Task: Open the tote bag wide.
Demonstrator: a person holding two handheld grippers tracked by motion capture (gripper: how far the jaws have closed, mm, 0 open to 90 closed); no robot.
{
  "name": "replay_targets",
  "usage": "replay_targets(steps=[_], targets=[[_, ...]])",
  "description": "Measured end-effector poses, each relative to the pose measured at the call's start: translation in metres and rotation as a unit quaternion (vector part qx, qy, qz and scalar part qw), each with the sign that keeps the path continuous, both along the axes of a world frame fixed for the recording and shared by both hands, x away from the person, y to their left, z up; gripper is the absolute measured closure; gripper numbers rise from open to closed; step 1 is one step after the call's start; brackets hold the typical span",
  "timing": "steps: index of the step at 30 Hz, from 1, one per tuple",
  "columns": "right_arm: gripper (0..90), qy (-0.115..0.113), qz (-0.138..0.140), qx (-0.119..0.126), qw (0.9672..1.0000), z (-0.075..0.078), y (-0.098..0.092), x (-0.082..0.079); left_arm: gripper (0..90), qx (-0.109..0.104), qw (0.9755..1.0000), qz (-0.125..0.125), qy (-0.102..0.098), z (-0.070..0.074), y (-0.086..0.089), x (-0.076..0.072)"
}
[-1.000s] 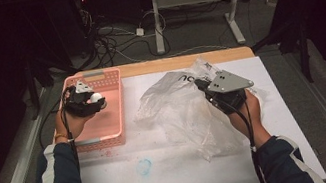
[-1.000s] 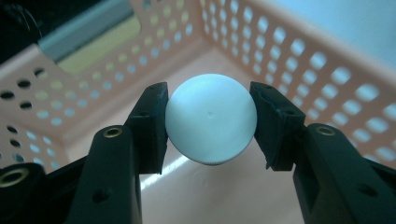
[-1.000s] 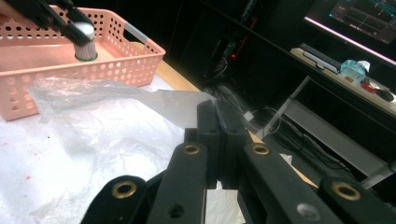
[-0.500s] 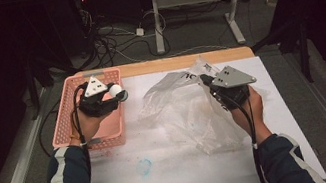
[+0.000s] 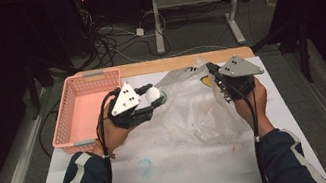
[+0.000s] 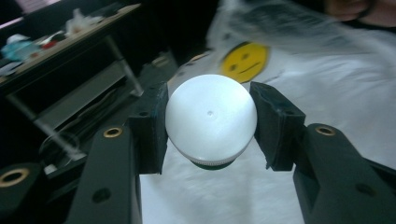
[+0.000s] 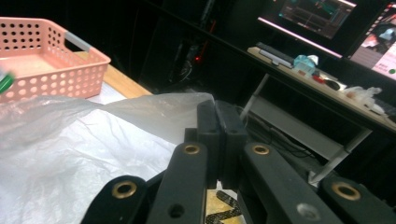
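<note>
Paper-covered table (dark room beyond)

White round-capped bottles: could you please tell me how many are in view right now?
1. The white round-capped bottle sits clamped in the left gripper beside the clear plastic bag; the bag could hide others.

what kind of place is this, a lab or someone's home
Most likely a lab or workshop, not a home: loose cables run across the floor behind the table, monitors glow above a cluttered bench, and the surroundings are dark.
</note>
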State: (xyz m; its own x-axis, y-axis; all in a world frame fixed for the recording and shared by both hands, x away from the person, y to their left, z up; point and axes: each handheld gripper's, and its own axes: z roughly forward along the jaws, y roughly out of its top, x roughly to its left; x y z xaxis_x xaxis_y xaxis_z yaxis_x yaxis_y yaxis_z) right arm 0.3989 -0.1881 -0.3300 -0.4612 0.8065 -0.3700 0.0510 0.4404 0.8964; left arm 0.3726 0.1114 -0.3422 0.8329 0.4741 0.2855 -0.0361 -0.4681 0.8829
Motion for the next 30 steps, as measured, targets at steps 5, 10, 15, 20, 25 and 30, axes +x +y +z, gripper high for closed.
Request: replay_targets(steps=[5, 10, 15, 20, 25, 30], targets=[[90.0, 0.002, 0.006, -0.002, 1.0, 0.0, 0.002, -0.002, 48.4, 0.037, 0.9988, -0.033, 0.003, -0.016, -0.035, -0.007], [90.0, 0.017, 0.033, 0.012, 0.9992, 0.001, 0.005, -0.008, 48.3, 0.06, 0.9972, -0.031, 0.032, -0.044, -0.064, 0.007], [90.0, 0.036, 0.066, 0.015, 0.9971, -0.002, 0.007, -0.017, 48.3, 0.082, 0.9956, -0.016, 0.042, -0.072, -0.088, 0.02], [90.0, 0.043, 0.081, 0.008, 0.9958, -0.004, 0.01, -0.023, 48.2, 0.097, 0.9944, -0.005, 0.042, -0.091, -0.106, 0.03], [90.0, 0.05, 0.086, 0.007, 0.995, -0.007, 0.012, -0.022, 48.1, 0.096, 0.9935, 0.027, 0.056, -0.102, -0.116, 0.045], [90.0, 0.058, 0.086, 0.003, 0.9946, -0.011, 0.012, -0.02, 44.4, 0.094, 0.9926, 0.036, 0.068, -0.107, -0.119, 0.047]])
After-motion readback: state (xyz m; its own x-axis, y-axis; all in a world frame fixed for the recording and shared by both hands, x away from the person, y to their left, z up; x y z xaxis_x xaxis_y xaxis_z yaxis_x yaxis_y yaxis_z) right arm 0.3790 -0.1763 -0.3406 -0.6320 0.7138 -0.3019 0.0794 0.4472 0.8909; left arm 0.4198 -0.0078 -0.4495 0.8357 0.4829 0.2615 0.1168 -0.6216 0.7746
